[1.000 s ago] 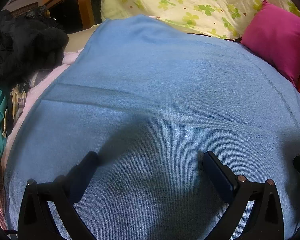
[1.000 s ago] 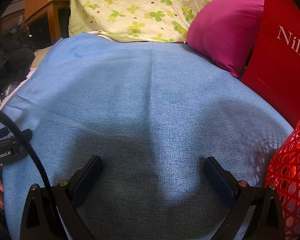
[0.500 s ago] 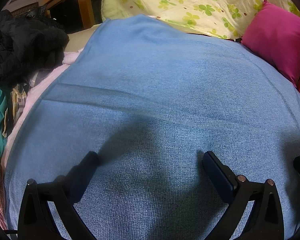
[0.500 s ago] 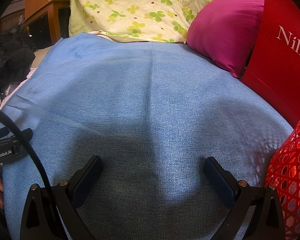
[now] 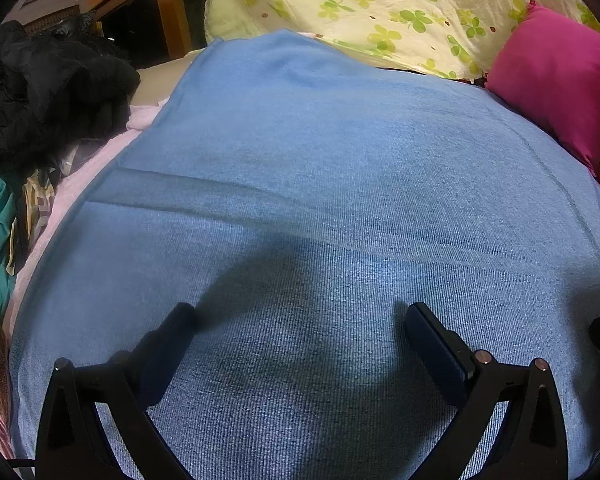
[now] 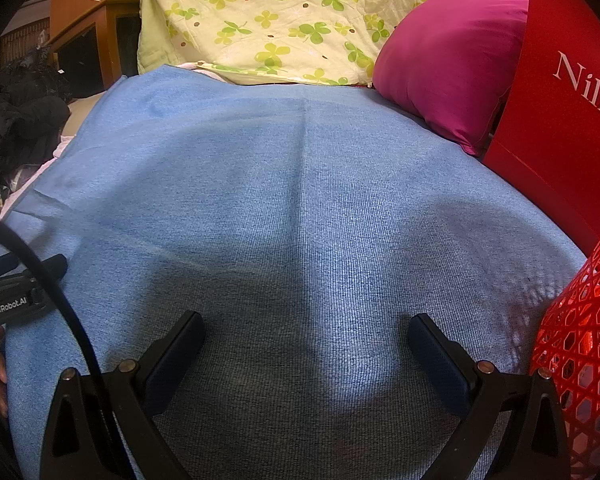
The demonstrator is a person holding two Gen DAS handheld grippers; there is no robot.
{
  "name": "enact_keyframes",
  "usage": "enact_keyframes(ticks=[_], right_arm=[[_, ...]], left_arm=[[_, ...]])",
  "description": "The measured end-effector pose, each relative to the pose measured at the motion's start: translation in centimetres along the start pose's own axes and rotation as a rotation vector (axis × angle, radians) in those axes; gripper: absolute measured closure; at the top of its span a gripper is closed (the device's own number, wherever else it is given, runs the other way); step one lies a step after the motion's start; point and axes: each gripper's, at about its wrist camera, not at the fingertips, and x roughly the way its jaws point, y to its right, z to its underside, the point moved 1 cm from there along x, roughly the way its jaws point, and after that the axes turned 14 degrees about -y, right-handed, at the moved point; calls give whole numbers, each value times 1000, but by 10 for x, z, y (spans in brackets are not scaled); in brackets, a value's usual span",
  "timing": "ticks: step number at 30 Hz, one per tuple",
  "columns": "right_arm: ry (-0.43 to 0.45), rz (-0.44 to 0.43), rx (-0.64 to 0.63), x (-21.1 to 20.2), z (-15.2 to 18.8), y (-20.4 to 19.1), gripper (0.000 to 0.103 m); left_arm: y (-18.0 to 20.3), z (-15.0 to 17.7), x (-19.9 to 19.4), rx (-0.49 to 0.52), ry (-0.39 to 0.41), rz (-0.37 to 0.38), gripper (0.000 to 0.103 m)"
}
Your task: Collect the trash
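— Over the blue woven blanket, any trash left?
— None visible; it lies smooth, ribbed, bare. Left claw and right claw both gape apart, empty.
— And the collected bits?
— Probably in the red lattice plastic basket, right edge; contents unclear.

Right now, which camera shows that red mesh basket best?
The right wrist view. The red mesh basket fills its lower right edge beside the blue blanket, with the lattice wall plain to see. The left wrist view does not show the basket at all, only a thin strip of red by the pink pillow.
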Motion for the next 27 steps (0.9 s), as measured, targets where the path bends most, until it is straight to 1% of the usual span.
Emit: enact_keyframes(ticks=[27], right_arm=[[-1,0,-1,0,0,0,0]], left_arm=[[1,2,0,-10,9,9,0]])
